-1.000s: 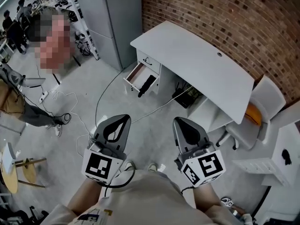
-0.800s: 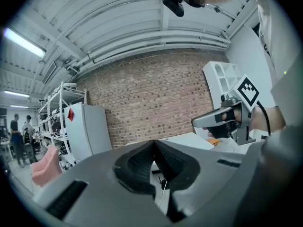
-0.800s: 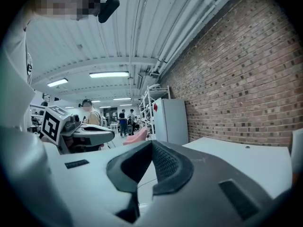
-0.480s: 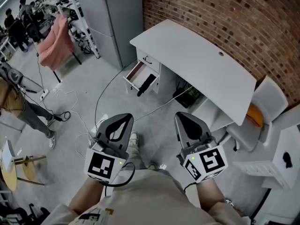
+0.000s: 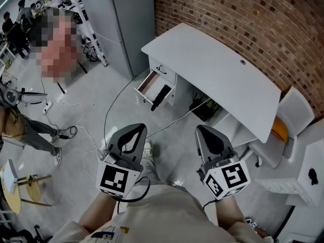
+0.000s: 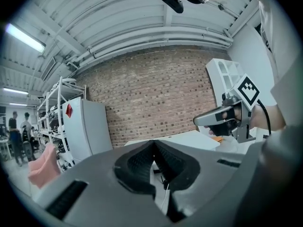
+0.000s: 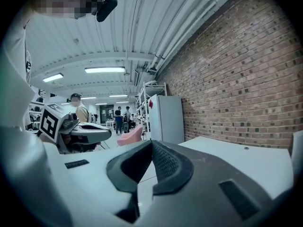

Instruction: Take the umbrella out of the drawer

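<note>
The left gripper [image 5: 132,129] sits at lower centre-left of the head view with its jaws pressed together and nothing between them. Its own view shows the ribbed pads [image 6: 142,162] meeting at the tip. Just right of it, level with it, the right gripper [image 5: 208,131] is the same: jaws together, empty, the pads [image 7: 163,162] touching. The two grippers are apart from each other and touch nothing. On the left edge of the frame stand a wooden stool [image 5: 20,184] and a person's legs [image 5: 35,130], with loose white cables [image 5: 76,115] trailing across the grey floor [image 5: 96,85]. Ahead of the grippers the floor lies open up to the desk, crossed only by a dark cable [image 5: 114,97] and a white one [image 5: 174,118]. Above centre the drawer [image 5: 147,82] is pulled out from the white desk [image 5: 212,70] — the black umbrella [image 5: 159,96] lies in it, one end poking over the front edge, well apart from both grippers. A grey cabinet [image 5: 116,19] stands at upper centre-left. To its right a brick wall [image 5: 243,14] runs behind the desk, and a white chair [image 5: 296,108] crowds the right edge.
</note>
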A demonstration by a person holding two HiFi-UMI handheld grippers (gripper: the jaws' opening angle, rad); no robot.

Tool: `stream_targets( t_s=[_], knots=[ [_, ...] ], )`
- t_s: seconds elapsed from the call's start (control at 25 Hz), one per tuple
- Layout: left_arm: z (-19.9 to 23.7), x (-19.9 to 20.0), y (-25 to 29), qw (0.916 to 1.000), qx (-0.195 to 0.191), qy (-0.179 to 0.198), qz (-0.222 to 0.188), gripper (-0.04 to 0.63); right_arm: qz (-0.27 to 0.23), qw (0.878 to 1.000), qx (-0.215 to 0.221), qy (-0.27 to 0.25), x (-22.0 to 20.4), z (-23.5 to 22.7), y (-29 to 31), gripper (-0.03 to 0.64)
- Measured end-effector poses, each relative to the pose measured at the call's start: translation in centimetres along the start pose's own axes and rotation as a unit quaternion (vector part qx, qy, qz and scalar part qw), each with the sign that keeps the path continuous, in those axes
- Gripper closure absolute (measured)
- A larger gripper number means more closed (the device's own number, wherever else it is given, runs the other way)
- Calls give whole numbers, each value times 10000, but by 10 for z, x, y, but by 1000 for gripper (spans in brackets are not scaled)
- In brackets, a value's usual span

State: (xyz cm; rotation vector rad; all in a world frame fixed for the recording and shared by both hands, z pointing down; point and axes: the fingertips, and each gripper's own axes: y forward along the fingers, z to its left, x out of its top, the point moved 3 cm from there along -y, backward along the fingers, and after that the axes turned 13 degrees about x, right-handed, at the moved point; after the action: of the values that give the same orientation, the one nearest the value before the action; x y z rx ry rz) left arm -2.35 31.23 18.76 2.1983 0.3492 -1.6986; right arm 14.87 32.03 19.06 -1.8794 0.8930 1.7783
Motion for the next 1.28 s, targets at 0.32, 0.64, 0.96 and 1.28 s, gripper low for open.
stream_targets(
  t_s=[0.32,0.64,0.96,1.28],
  knots=[
    [46,-7,47,9998,-56,-203,-52,588,75,9999,43,75,-1,-16,67,609],
    [97,-14,112,9994,-126,-314,-36,588,205,9996,-57,179,7,-56,140,609],
    [160,-24,187,9989,-420,-208,84,588,317,9991,-190,211,25,-92,232,609],
    [210,-25,260,9969,-775,-142,29,588,365,9981,-459,169,47,-131,305,609]
  ],
)
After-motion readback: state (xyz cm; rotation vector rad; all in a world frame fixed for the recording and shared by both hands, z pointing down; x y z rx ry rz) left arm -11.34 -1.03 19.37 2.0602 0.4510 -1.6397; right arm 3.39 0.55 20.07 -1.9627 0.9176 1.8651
